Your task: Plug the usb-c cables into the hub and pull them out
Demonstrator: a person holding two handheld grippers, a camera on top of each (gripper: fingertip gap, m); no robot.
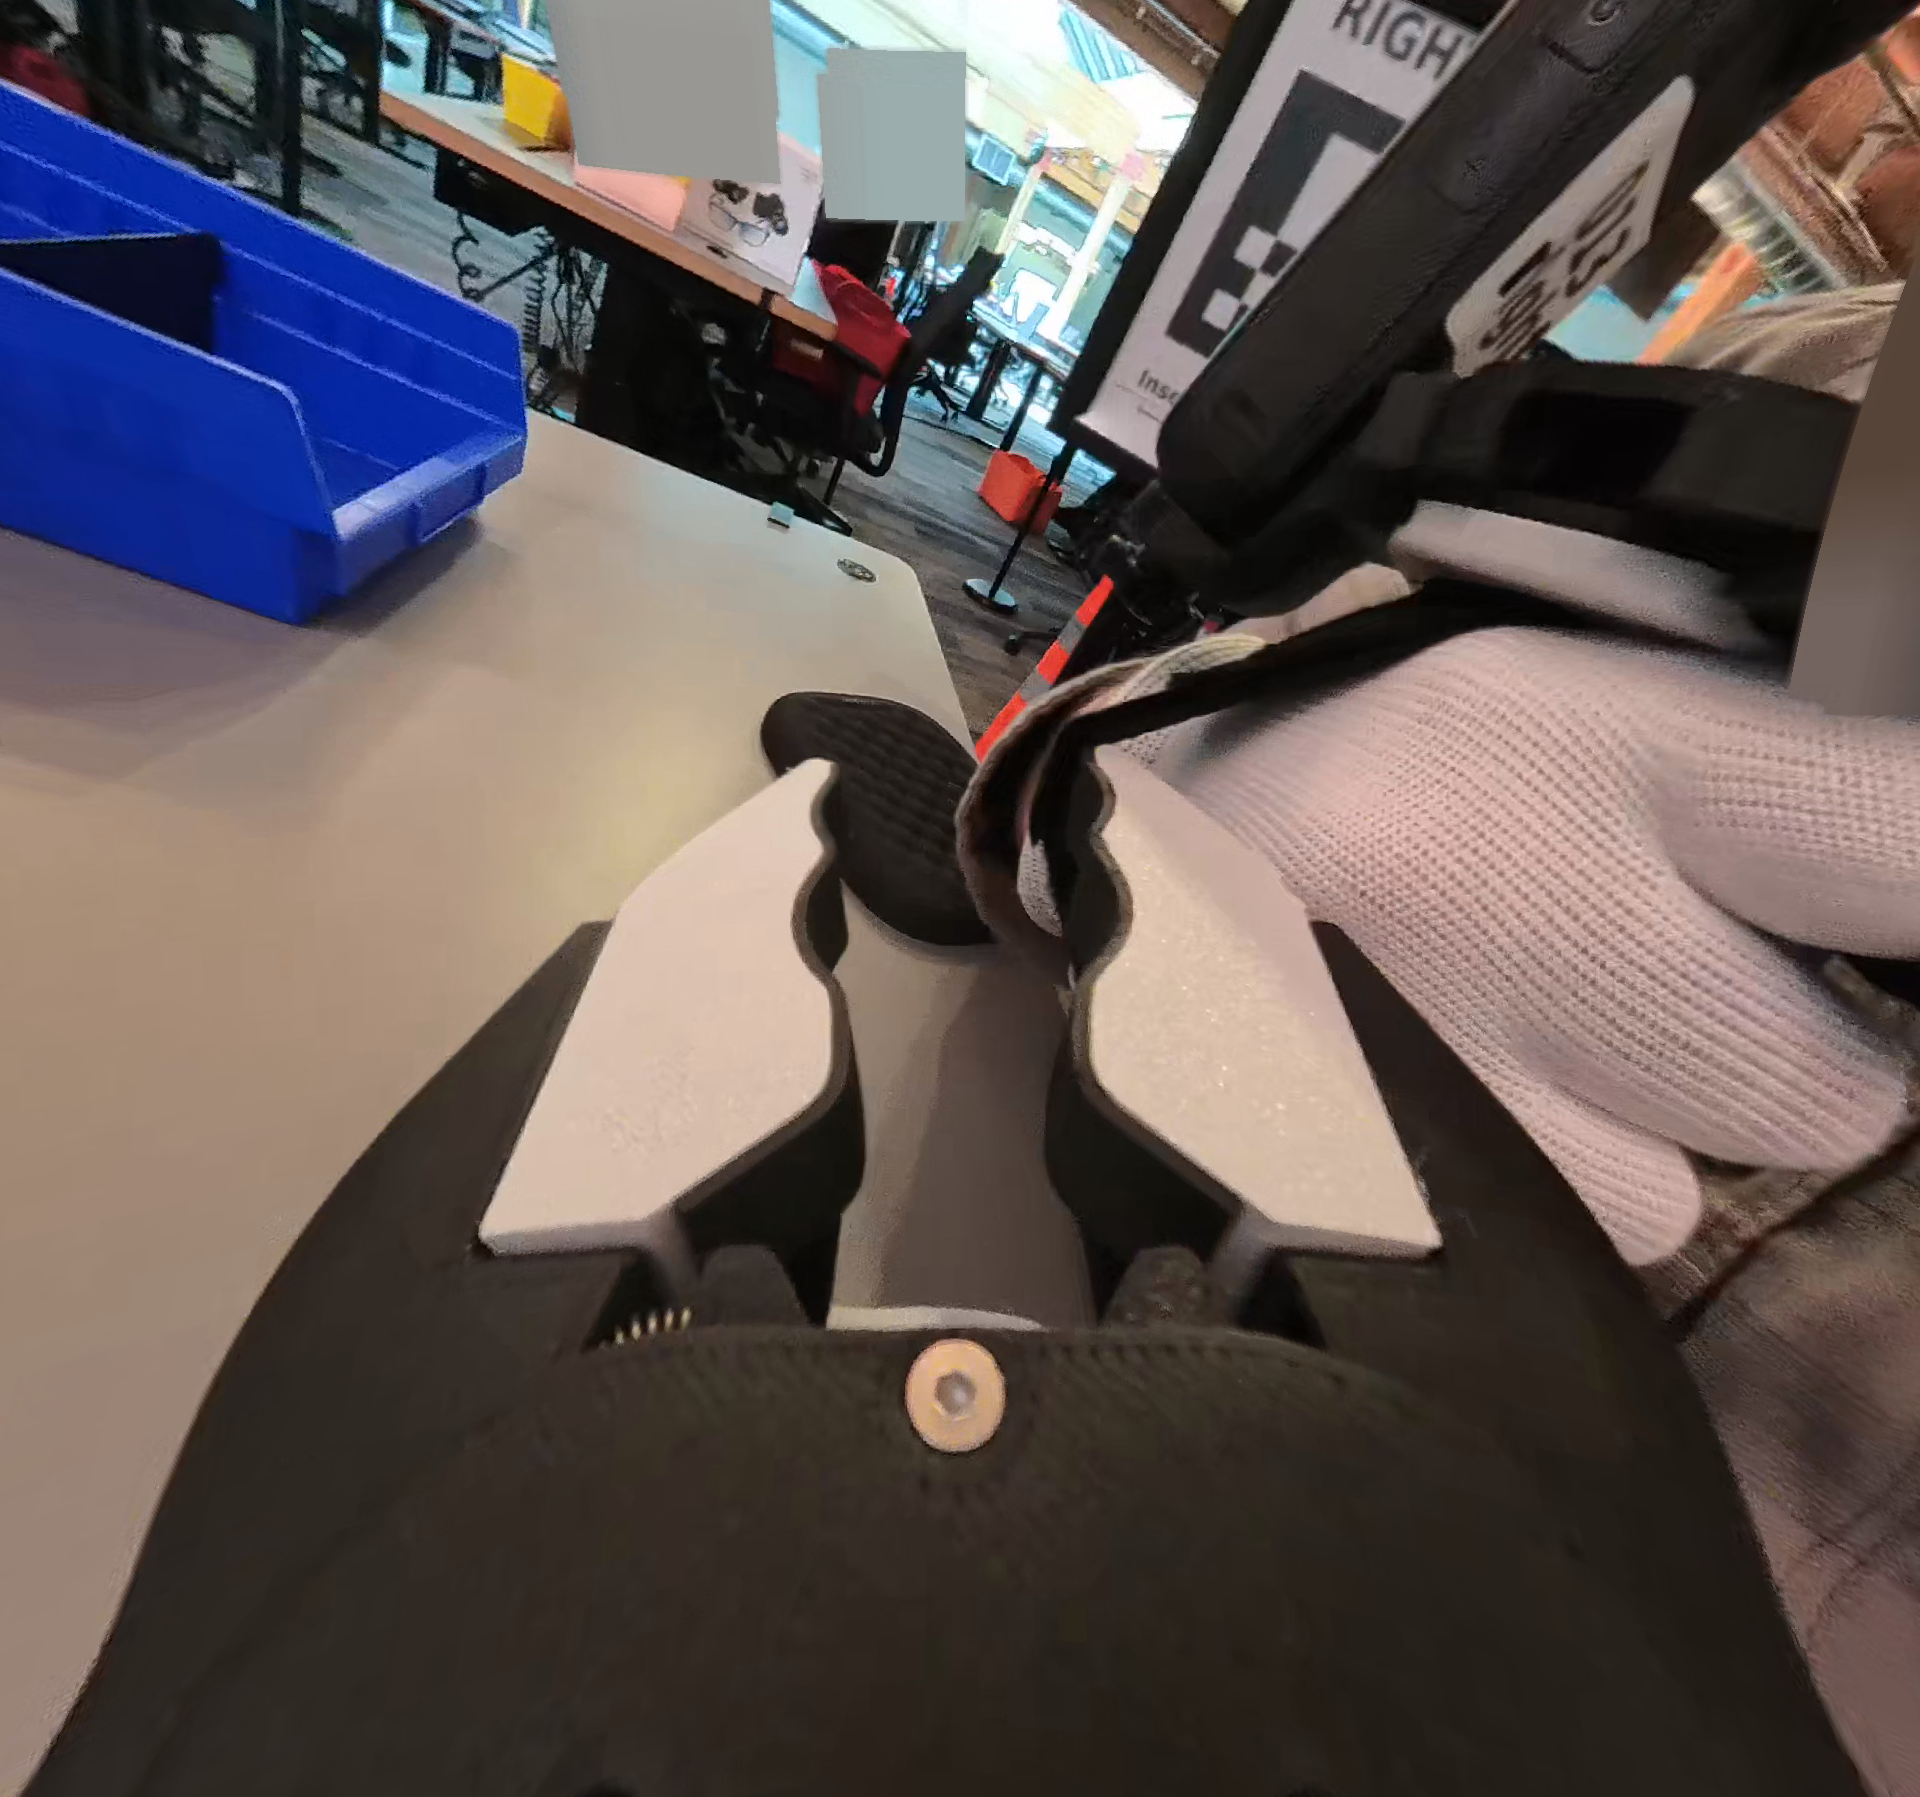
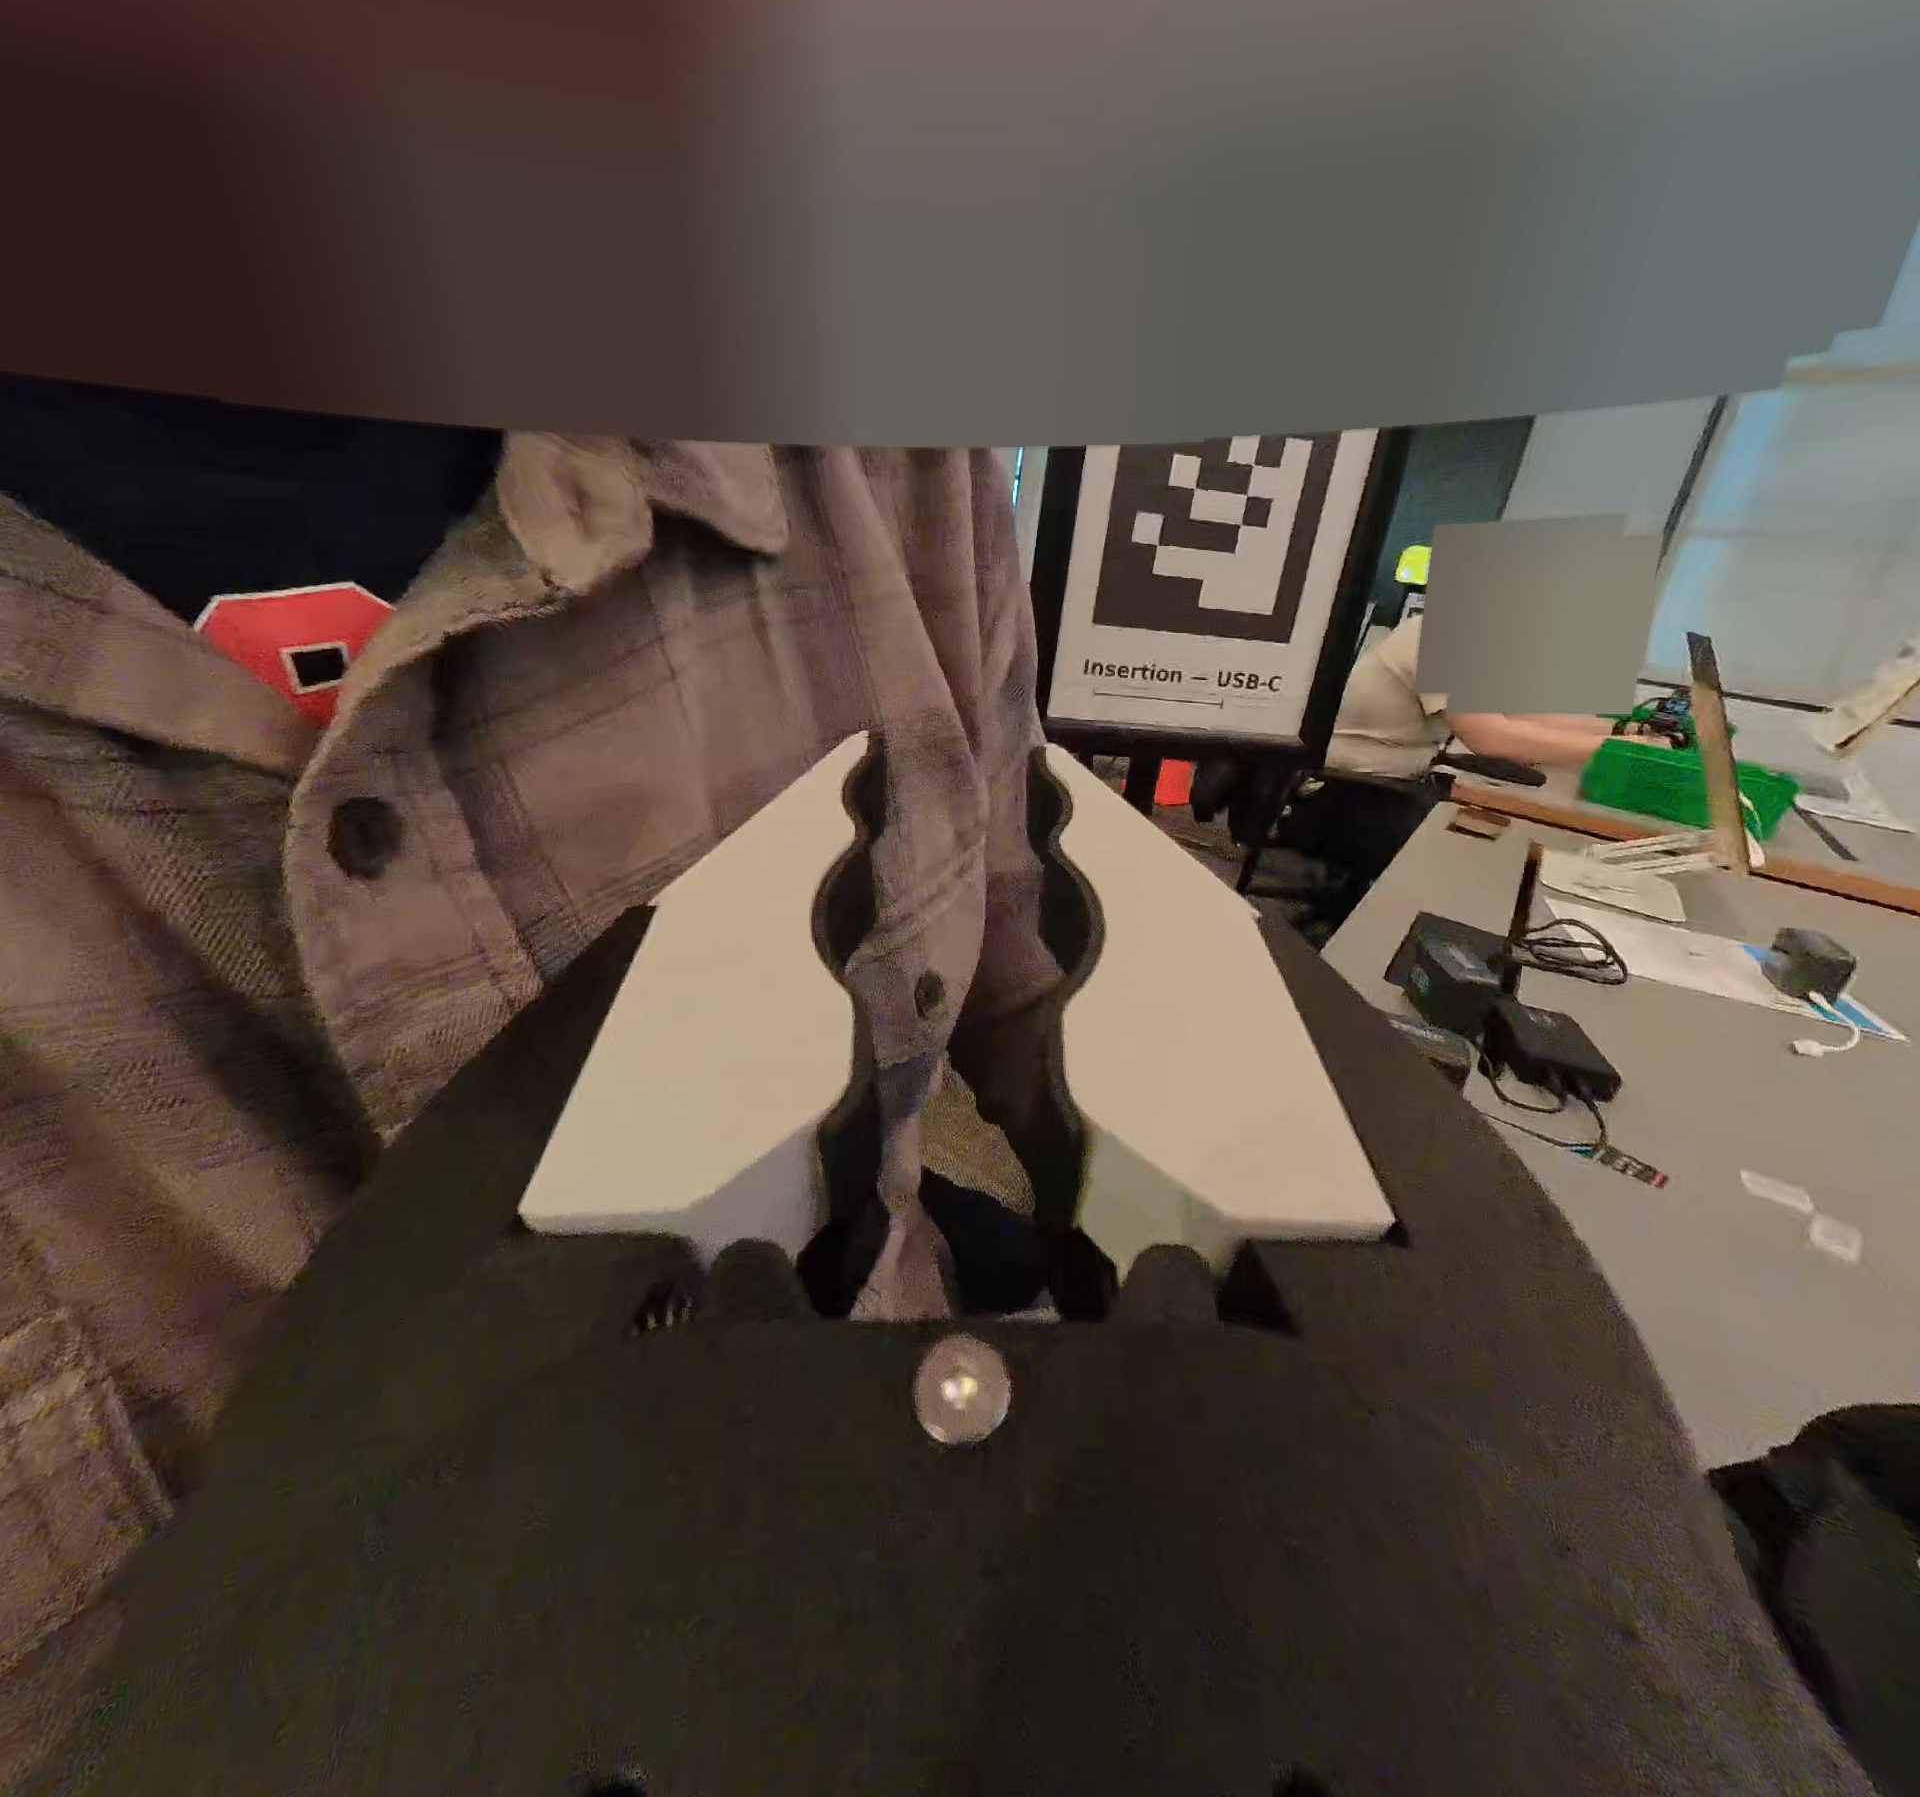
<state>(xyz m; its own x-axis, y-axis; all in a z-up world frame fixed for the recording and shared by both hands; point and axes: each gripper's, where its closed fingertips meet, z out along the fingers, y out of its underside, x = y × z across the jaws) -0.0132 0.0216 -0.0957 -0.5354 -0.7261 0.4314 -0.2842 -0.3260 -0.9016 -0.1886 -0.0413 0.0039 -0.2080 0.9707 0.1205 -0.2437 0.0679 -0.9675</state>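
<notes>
- While the left claw sits slightly spread near a gloved hand, the glove cuff could snag.
- Right claw, slightly spread and empty, faces a plaid shirt; the hub on the desk lies well apart.

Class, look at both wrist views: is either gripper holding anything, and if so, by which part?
Nothing is held. The left gripper has its jaws open over the table; the right gripper has its jaws open in front of the person's shirt.

grey table | blue bin far left | black hub, cables on top
</notes>
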